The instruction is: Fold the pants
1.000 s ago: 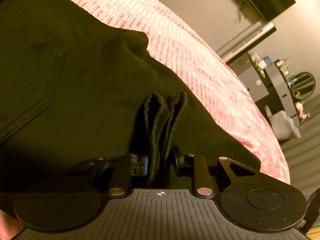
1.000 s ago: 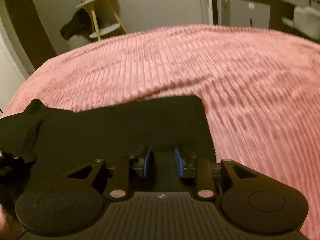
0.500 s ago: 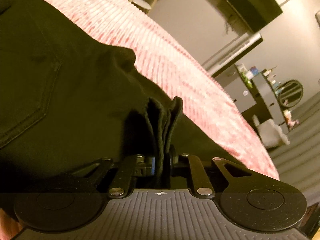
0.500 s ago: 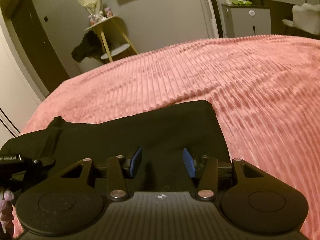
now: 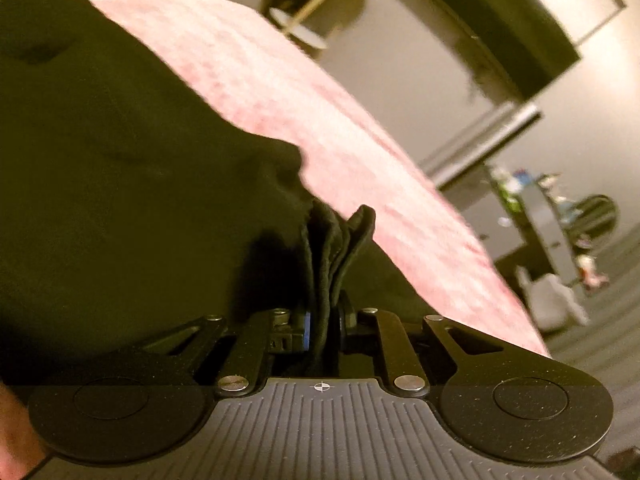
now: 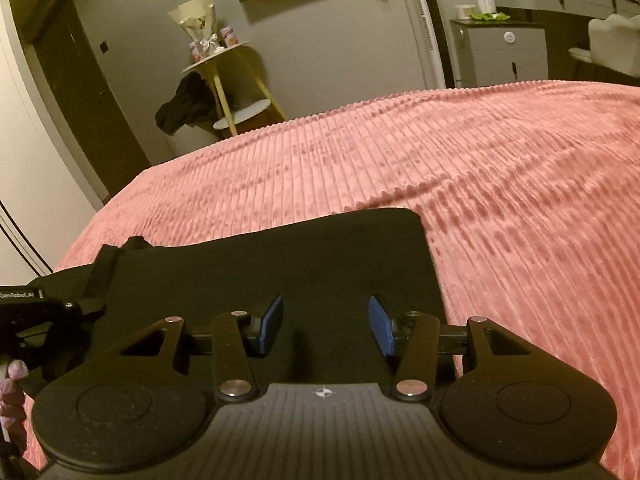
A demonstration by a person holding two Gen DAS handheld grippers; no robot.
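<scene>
Black pants (image 5: 120, 200) lie on a pink ribbed bed cover (image 5: 320, 120). My left gripper (image 5: 324, 320) is shut on a bunched fold of the pants' edge (image 5: 336, 240), which sticks up between the pads. In the right wrist view the pants (image 6: 280, 256) are a flat folded rectangle whose far right corner lies on the cover (image 6: 480, 200). My right gripper (image 6: 326, 320) hovers over the near part of it, open, its blue pads apart with no cloth pinched between them. The left gripper's body (image 6: 36, 312) shows at the left edge there, cloth rising to it.
A yellow side table (image 6: 228, 80) with a dark garment (image 6: 184, 108) hanging on it stands past the bed's far edge. A grey cabinet (image 6: 500, 52) and a dresser are at the back right. A person's fingers (image 6: 12, 384) show at the lower left.
The left jaws closed onto the bunched pants edge and lifted it a little. The right jaws spread wider, and that gripper rose off the cloth, tilting up.
</scene>
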